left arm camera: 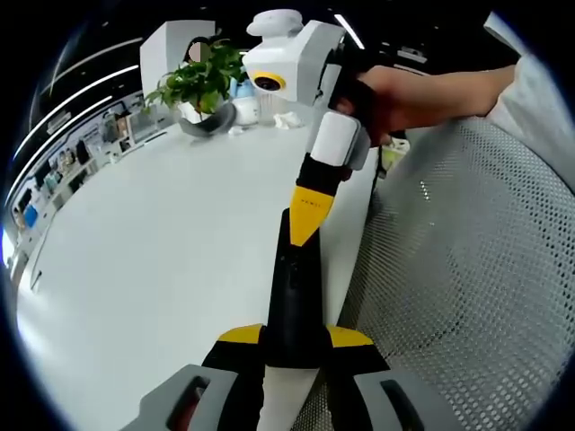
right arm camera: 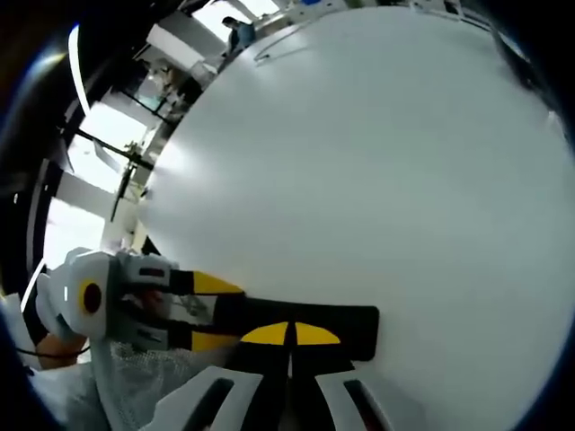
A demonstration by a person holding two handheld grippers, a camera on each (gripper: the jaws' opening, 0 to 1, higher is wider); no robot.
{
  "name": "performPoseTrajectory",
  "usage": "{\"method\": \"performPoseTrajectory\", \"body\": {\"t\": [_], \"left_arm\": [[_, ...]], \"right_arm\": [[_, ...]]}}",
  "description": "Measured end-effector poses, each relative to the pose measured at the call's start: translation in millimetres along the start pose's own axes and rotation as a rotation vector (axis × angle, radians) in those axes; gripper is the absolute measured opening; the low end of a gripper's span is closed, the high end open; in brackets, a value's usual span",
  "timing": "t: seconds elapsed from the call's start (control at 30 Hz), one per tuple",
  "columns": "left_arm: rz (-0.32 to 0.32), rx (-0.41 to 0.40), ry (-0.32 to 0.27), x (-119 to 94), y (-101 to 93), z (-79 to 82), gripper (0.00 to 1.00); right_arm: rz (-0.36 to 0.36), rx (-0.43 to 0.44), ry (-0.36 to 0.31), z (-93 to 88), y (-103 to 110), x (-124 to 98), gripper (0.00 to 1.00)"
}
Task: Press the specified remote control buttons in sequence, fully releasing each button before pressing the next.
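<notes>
A long black remote control (left arm camera: 292, 296) runs up the middle of the left gripper view, held over the edge of the white table (left arm camera: 153, 251). My left gripper (left arm camera: 295, 346) is shut on its near end, one yellow-tipped jaw on each side. My right gripper (left arm camera: 310, 214) comes down from the upper right, shut, its yellow tip touching the remote's far part. In the right gripper view the remote (right arm camera: 350, 321) lies crosswise just under my right gripper (right arm camera: 289, 334), whose tips are together. The left gripper (right arm camera: 211, 312) clamps the remote from the left. The buttons are hidden.
A potted green plant (left arm camera: 202, 81) and small white items stand at the table's far end. A grey mesh chair (left arm camera: 467, 269) sits to the right of the table edge. A person's hand (left arm camera: 404, 94) holds the right gripper. Shelves and windows (right arm camera: 135, 153) lie beyond the table (right arm camera: 377, 162).
</notes>
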State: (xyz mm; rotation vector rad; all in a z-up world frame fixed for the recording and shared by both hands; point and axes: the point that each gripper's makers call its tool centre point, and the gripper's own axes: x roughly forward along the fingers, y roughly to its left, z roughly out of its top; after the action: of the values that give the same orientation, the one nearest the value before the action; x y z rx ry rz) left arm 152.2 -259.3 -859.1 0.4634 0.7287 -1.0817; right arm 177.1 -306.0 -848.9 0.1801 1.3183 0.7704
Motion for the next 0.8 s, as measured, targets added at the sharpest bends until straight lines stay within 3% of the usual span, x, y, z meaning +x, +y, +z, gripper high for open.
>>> {"method": "performPoseTrajectory", "body": {"t": [0.37,0.8], "left_arm": [[-0.001,0.002,0.0,0.1,-0.3,0.2,0.24],[0.0,0.001,0.0,0.1,-0.2,0.4,0.24]], "right_arm": [[-0.027,-0.057,0.003,-0.7,-0.7,1.7,0.0],[-0.007,-0.005,0.004,0.0,-0.9,0.2,0.0]]}}
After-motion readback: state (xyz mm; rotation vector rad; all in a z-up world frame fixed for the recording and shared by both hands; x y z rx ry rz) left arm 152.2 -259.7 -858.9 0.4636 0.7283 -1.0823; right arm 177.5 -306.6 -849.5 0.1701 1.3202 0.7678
